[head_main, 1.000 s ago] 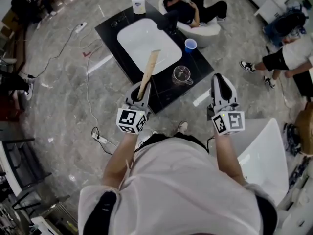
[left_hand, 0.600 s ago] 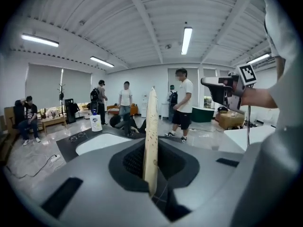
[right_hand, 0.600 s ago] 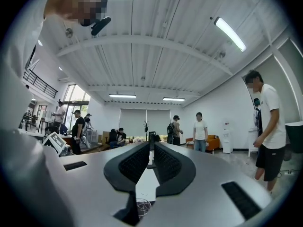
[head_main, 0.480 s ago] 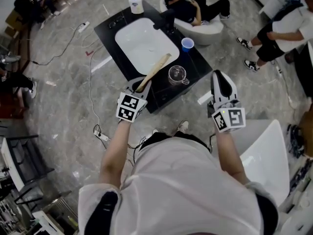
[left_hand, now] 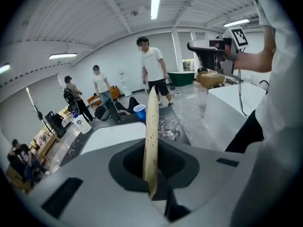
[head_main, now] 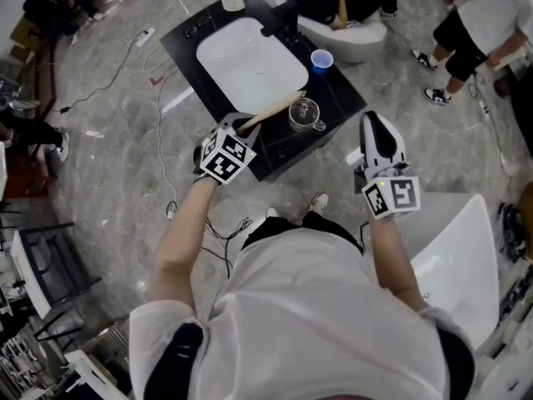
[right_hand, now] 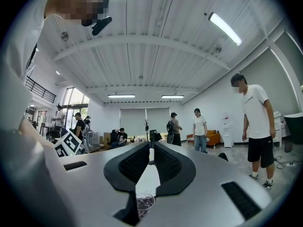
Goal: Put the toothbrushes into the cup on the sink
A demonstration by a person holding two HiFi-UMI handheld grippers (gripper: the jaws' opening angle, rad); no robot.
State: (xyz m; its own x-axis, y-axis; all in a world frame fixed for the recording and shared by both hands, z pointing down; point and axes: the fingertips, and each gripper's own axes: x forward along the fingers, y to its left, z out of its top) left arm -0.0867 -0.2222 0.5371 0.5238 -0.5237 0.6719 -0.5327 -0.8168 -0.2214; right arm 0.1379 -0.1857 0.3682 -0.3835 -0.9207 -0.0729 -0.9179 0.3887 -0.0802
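— One toothbrush [head_main: 271,112] in play. It's a pale, flat stick, clamped at its near end by the left gripper [head_main: 236,132], with the jaws narrow and pressed on it.

— Where is it relative to the cup?

— It's slanted out over the black counter [head_main: 337,98], and its far end shows right at the rim of the glass cup [head_main: 306,117]. From the head view I can't tell whether the tip is above the rim or just short of it. It isn't standing inside.

— What about the cup itself?

— It's upright at the near corner of the sink [head_main: 250,65]. Nothing pokes out of it, though the glass glints too much to be sure of what's inside. A blue cup [head_main: 321,59] sits further back, apart from all this.

— And the right gripper [head_main: 375,132]?

— It's held off to the side, well clear of the counter. The jaws are drawn together with nothing between them.

— So where does the task stand?

— My judgement is that this brush is on its final approach: carried over but not yet dropped in. Still to do: tip it into the glass and let go. I see no other brushes lying on the counter, so I can't say how many are left.
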